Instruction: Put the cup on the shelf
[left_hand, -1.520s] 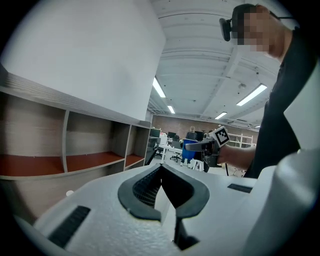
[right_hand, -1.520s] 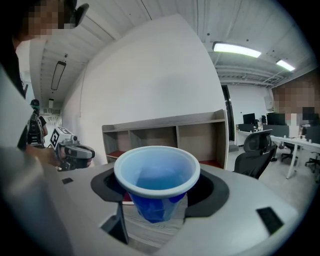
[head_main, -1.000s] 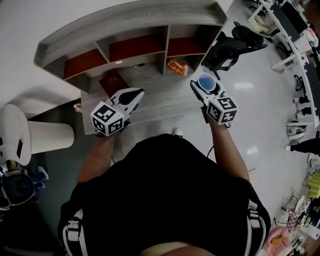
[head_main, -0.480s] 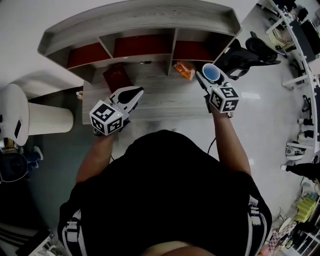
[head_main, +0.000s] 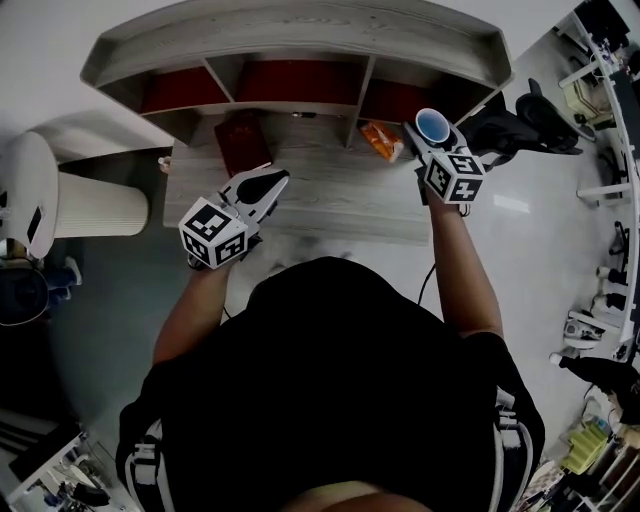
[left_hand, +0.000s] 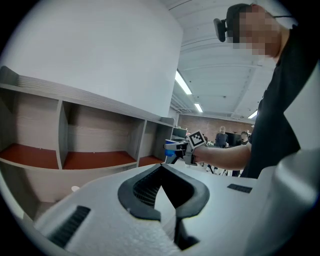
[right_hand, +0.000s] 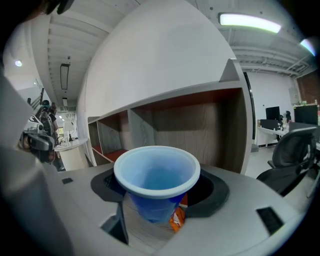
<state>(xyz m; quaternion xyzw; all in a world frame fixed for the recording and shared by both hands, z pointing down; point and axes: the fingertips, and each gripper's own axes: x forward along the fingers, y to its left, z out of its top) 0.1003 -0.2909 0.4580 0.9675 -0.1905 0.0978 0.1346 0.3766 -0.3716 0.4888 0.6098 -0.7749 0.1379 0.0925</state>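
The head view is dim and flat in tone, its edges bowed so that the shelf (head_main: 300, 28) curves. A pale glare patch lies on the glossy floor (head_main: 512, 203) at right. Both gripper views are round with black corners, lit by ceiling strip lights (right_hand: 248, 21), with near surfaces soft.

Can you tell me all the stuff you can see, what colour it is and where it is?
Shelf: one, grey with red-brown floors, behind the desk.
Desk: one, grey wood, before the person.
Book: one, dark red, on the desk, left.
Snack packet: one, orange, on the desk, right.
Cup: one, blue, upright in the right gripper.
Office chair: one, black, far right.
Left gripper: white, jaws together, empty, over the desk.
Right gripper: white, closed on the cup.
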